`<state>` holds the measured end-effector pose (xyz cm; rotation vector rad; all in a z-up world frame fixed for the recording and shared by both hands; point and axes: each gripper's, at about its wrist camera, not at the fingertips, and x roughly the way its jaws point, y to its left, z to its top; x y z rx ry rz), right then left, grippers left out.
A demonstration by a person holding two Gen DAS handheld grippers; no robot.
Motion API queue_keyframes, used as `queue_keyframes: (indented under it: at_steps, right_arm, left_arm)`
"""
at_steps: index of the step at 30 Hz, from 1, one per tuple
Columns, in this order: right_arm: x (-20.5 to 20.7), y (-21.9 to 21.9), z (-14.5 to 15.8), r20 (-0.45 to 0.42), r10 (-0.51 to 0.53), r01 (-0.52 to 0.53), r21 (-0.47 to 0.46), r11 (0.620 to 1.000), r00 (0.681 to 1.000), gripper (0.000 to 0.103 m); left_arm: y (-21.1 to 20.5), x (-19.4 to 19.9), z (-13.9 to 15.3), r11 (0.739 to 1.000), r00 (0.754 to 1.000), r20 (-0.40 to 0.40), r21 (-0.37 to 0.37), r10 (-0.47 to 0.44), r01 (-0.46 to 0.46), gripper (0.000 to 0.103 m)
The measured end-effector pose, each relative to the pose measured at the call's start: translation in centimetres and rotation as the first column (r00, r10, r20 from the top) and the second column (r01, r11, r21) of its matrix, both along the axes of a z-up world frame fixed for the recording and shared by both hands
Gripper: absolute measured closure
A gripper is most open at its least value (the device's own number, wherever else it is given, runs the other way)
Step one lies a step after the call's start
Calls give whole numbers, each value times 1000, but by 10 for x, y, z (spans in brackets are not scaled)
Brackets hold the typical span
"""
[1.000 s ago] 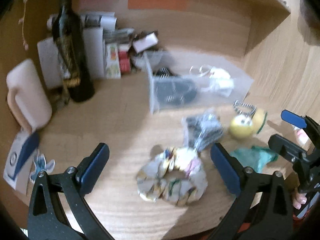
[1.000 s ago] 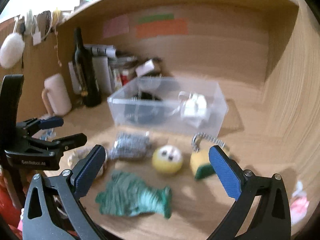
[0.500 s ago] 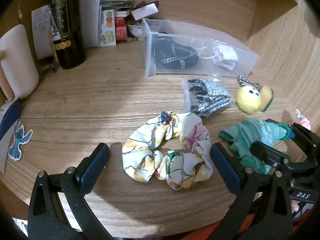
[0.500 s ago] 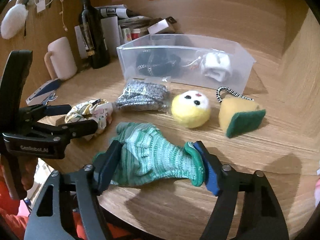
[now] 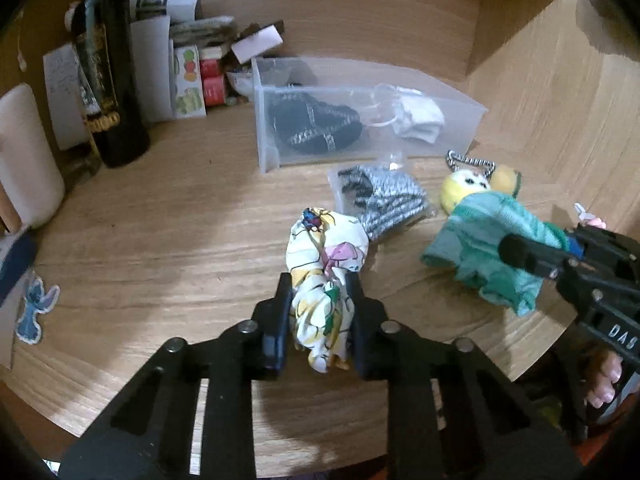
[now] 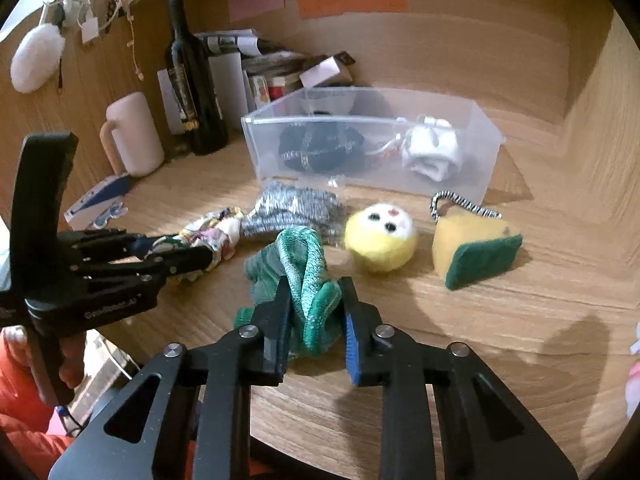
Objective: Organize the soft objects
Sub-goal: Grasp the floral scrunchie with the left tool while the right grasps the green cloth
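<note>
My left gripper (image 5: 320,312) is shut on a floral scrunchie (image 5: 326,264), bunched between its fingers just over the wooden desk; it also shows in the right wrist view (image 6: 212,236). My right gripper (image 6: 314,320) is shut on a green knitted cloth (image 6: 300,272), also seen in the left wrist view (image 5: 488,240). A clear plastic bin (image 6: 486,168) behind holds a black item (image 6: 320,148) and a white item (image 6: 430,152). A bagged grey-black fabric (image 6: 292,210), a yellow plush ball (image 6: 380,236) and a yellow-green sponge (image 6: 476,248) lie in front of the bin.
A dark wine bottle (image 6: 194,88), a pink mug (image 6: 134,136), and boxes and papers (image 5: 188,76) stand at the back left. A blue sticker (image 5: 34,312) and a blue-white card (image 6: 98,200) lie at the left. Wooden walls close the back and right.
Both grippers have closed: the left on the scrunchie, squeezing it narrow, the right tighter on the green cloth. Both cameras have tilted up since half a second ago.
</note>
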<state>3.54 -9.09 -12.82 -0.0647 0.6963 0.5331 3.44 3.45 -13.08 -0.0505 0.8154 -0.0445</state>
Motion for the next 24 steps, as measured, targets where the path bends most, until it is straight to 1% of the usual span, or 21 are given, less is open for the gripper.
queue_keyframes:
  at_steps: [6, 13, 17, 22, 24]
  right_arm:
    - [4, -8, 24, 66, -29, 27, 36, 999, 997, 83]
    - [20, -17, 51, 140, -80, 69, 85, 994, 987, 83]
    - [34, -19, 66, 173, -113, 95, 106, 990, 978, 83]
    - [49, -19, 84, 212, -120, 95, 126, 987, 970, 83]
    - [54, -16, 92, 235, -115, 89, 119, 989, 965, 83]
  left_arm:
    - [1, -3, 28, 1000, 995, 98, -5, 9, -8, 82]
    - [3, 10, 62, 1000, 978, 209, -28, 9, -3, 82]
    - [5, 27, 77, 998, 969, 247, -60, 11, 4, 82]
    - [4, 49, 95, 997, 960, 281, -69, 3, 17, 82]
    - [3, 56, 102, 997, 956, 294, -71, -4, 26, 82]
